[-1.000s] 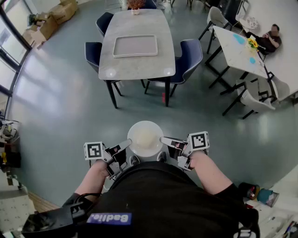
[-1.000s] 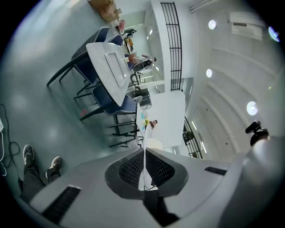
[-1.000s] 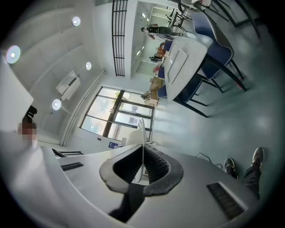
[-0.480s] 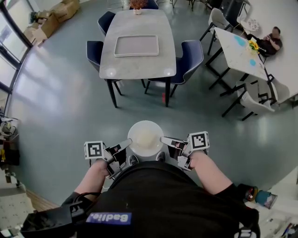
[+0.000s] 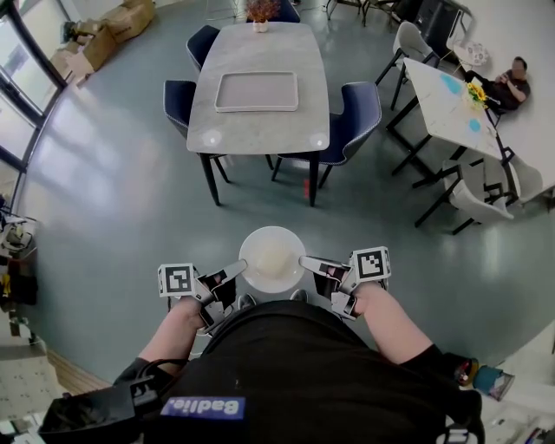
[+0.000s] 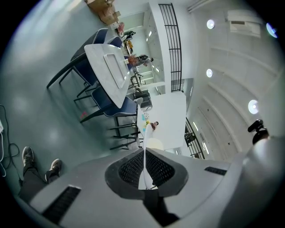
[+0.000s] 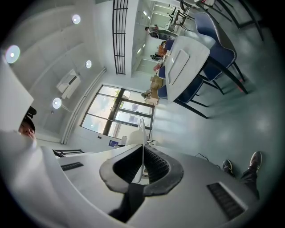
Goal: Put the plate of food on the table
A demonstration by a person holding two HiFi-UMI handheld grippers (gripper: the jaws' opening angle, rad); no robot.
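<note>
The person holds a white plate (image 5: pixel 271 234) between the two grippers, just in front of the body and above the grey floor (image 5: pixel 113 199). A pale heap of food (image 5: pixel 271 257) lies in the middle of the plate.

The left gripper (image 5: pixel 232 270) is clamped on the plate's left rim. In the left gripper view its ribbed black pads (image 6: pixel 133 168) press on the thin white edge of the plate (image 6: pixel 144 171), which runs up between them. The right gripper (image 5: pixel 305 260) is clamped on the right rim in the same way. In the right gripper view the plate's edge (image 7: pixel 142 133) stands pinched between the two dark pads (image 7: pixel 153 165).

The plate is well apart from the grey tabletop (image 5: pixel 260 130) ahead, with open floor between them. A rectangular tray (image 5: pixel 257 91) lies on that tabletop towards its far half, and blue chairs (image 5: pixel 355 113) stand along its sides.

To the right is a second, white tabletop (image 5: pixel 447 117), with a seated person (image 5: pixel 512 85) beyond it. Cardboard boxes (image 5: pixel 108 26) lie at the top left by the windows.
</note>
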